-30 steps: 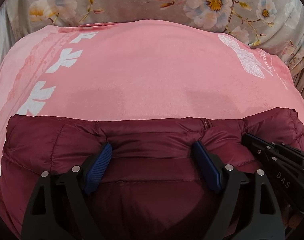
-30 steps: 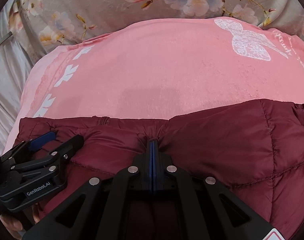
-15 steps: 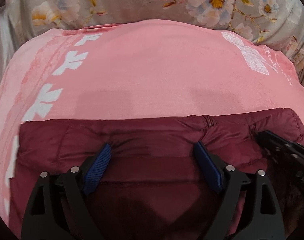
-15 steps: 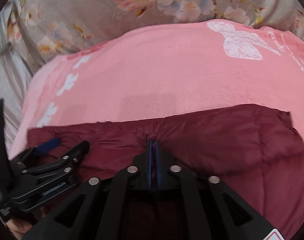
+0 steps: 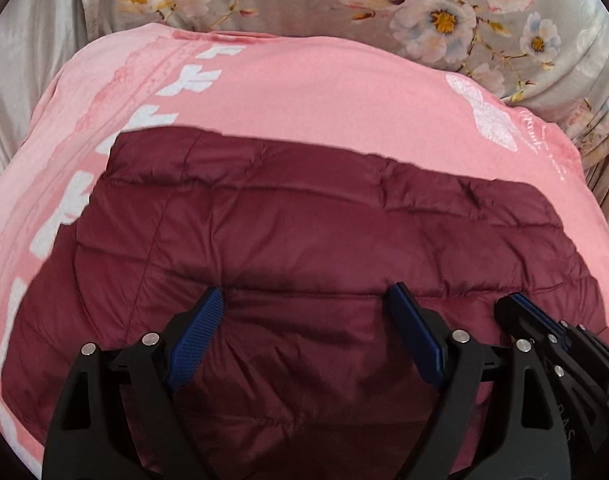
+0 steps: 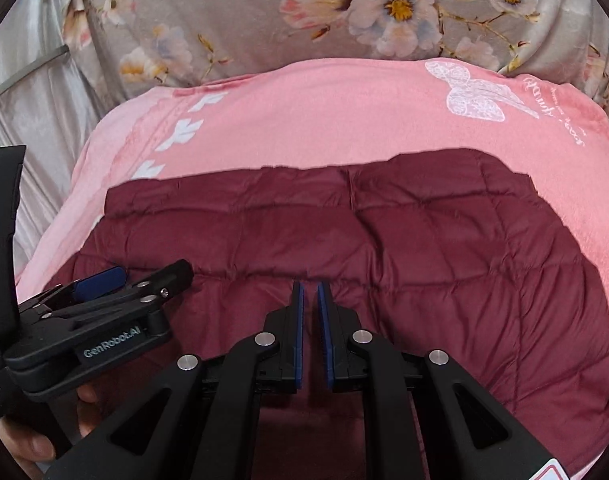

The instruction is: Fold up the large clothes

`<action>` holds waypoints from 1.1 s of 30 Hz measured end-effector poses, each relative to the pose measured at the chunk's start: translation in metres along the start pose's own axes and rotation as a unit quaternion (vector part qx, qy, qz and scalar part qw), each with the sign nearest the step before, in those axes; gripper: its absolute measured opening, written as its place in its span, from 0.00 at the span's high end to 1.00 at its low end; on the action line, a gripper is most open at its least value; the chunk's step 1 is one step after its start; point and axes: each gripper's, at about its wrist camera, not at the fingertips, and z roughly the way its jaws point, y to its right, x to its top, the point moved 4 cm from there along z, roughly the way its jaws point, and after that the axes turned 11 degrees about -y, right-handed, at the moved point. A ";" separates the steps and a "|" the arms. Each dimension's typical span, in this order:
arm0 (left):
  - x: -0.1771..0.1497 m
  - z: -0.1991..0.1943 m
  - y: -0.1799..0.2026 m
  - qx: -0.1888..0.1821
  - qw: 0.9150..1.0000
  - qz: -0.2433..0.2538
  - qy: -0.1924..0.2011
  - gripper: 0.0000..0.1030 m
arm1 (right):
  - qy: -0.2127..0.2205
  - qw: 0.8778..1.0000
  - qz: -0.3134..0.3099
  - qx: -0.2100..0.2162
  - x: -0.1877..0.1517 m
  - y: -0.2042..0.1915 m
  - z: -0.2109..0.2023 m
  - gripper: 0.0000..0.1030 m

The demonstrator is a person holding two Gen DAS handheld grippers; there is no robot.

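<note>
Maroon quilted jacket [image 5: 304, 240], lying flat on pink blanket [image 5: 324, 92] over the bed; fold apparently just laid, left gripper [image 5: 304, 304] spread wide and empty, right gripper [image 6: 309, 294] narrowly parted, released; next: regrasp an edge for further folding.

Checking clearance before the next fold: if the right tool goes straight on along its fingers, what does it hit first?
Most likely the maroon quilted jacket: the right tool, jaws slightly apart and empty, points across its padded surface. Beyond it lies the pink blanket. Height above the fabric is unclear.
</note>
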 end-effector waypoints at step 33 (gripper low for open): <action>-0.012 0.019 0.010 0.051 0.998 0.034 0.031 0.09 | 0.009 0.998 -0.029 -0.048 -0.017 -0.009 0.023 0.89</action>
